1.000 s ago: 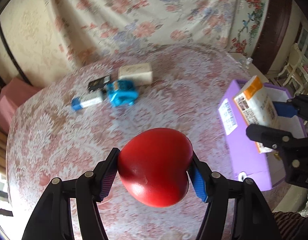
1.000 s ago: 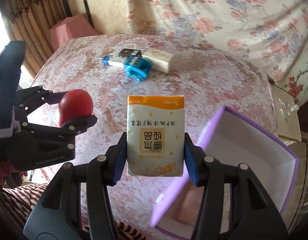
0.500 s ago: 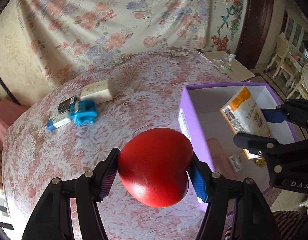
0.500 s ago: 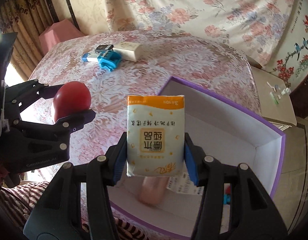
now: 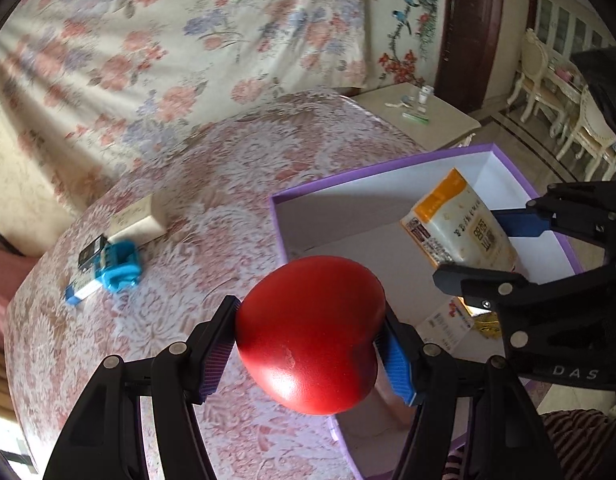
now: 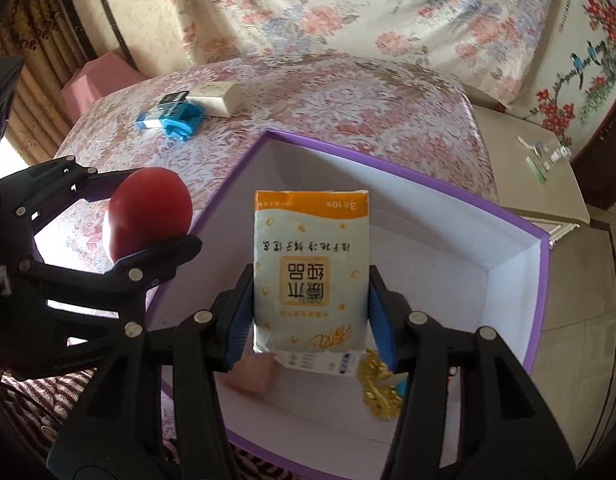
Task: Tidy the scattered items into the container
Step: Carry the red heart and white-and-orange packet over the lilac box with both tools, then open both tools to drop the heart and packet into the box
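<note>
My left gripper [image 5: 309, 338] is shut on a red heart-shaped toy [image 5: 311, 332] and holds it above the near left rim of the purple box [image 5: 367, 170]. The toy also shows in the right wrist view [image 6: 148, 208]. My right gripper [image 6: 309, 316] is shut on a white and orange tissue pack [image 6: 309, 272] and holds it over the inside of the box [image 6: 543, 240]. The pack also shows in the left wrist view [image 5: 459, 226]. A pink item [image 6: 254, 374], a white label [image 6: 319, 362] and a gold trinket [image 6: 377, 388] lie in the box.
On the floral tablecloth [image 5: 212, 208] at the far left lie a beige box [image 5: 136, 218], a blue toy [image 5: 120, 268], a black card [image 5: 92, 252] and a blue-white pack [image 5: 82, 290]. A bedside table [image 5: 417, 114] stands behind the box.
Both grippers have moved right, over the purple box. The tissue pack has gone from beside the box's wall to above its interior. The scattered items have fallen further away to the left.
</note>
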